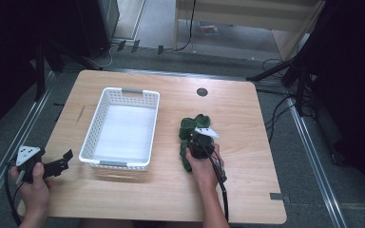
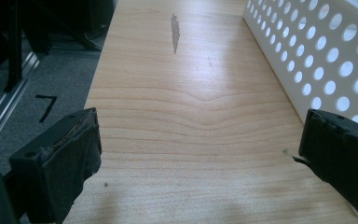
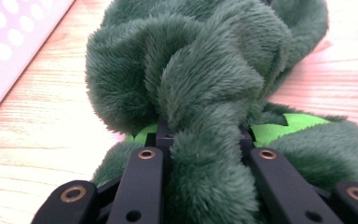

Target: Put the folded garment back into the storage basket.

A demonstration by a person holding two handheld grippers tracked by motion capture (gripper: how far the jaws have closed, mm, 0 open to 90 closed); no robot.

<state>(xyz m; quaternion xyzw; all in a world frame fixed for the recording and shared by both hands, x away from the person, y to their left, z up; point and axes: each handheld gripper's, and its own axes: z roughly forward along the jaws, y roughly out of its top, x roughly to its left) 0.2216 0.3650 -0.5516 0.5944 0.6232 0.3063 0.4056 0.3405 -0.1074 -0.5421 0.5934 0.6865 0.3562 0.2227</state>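
The right hand-held gripper (image 3: 205, 140) has its jaws squeezed tight on a fold of the fluffy green toy (image 3: 200, 79). The toy lies on the wooden surface (image 1: 247, 123), just to the right of the white basket (image 1: 123, 126). The left hand-held gripper (image 2: 200, 154) has its jaws wide apart, holding nothing, beside the basket's left wall.

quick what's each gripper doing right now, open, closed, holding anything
Left gripper: jaws open, nothing between them.
Right gripper: jaws closed on the green plush toy.
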